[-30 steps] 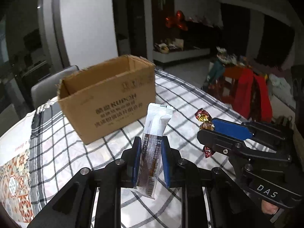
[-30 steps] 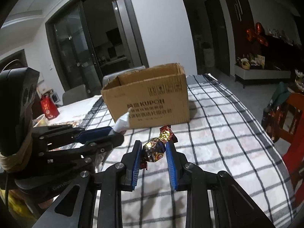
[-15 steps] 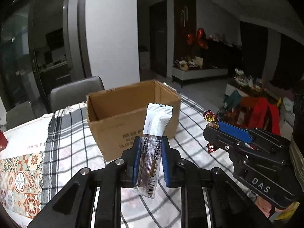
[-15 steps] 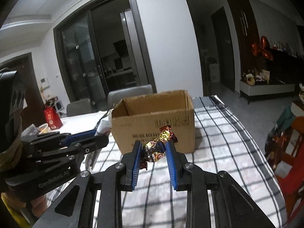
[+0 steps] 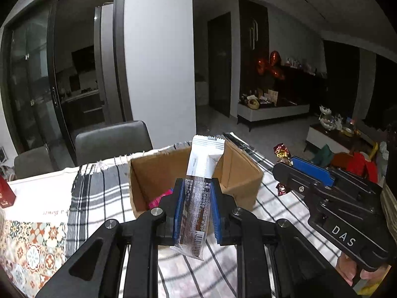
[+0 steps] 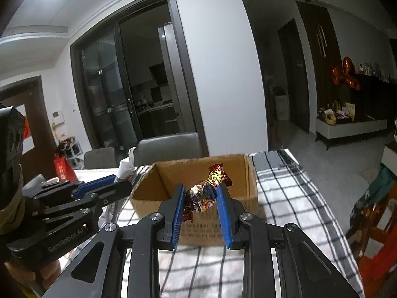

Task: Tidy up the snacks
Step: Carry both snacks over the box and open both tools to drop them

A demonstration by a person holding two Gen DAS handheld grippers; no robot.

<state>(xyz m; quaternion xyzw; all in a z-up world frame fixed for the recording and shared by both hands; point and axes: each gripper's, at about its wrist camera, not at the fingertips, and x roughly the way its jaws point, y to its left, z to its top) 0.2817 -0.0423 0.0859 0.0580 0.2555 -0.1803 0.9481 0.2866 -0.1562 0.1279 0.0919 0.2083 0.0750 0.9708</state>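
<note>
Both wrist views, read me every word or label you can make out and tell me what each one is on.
"DAS": right gripper body, left wrist view.
"GenRobot.AI": left gripper body, right wrist view.
"a flower": white cloth, partly cut off.
Snack bar wrapper: print and barcode too small to read.
Cardboard box front: print blurred.
Foil candy: unreadable.

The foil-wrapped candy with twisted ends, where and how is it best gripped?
Grip the foil-wrapped candy with twisted ends across its plump middle, fingers closing from both sides, as the right gripper does now. The twisted ends are thin and crinkly and would probably slip; the round centre gives the pads something firm to bear on.
</note>
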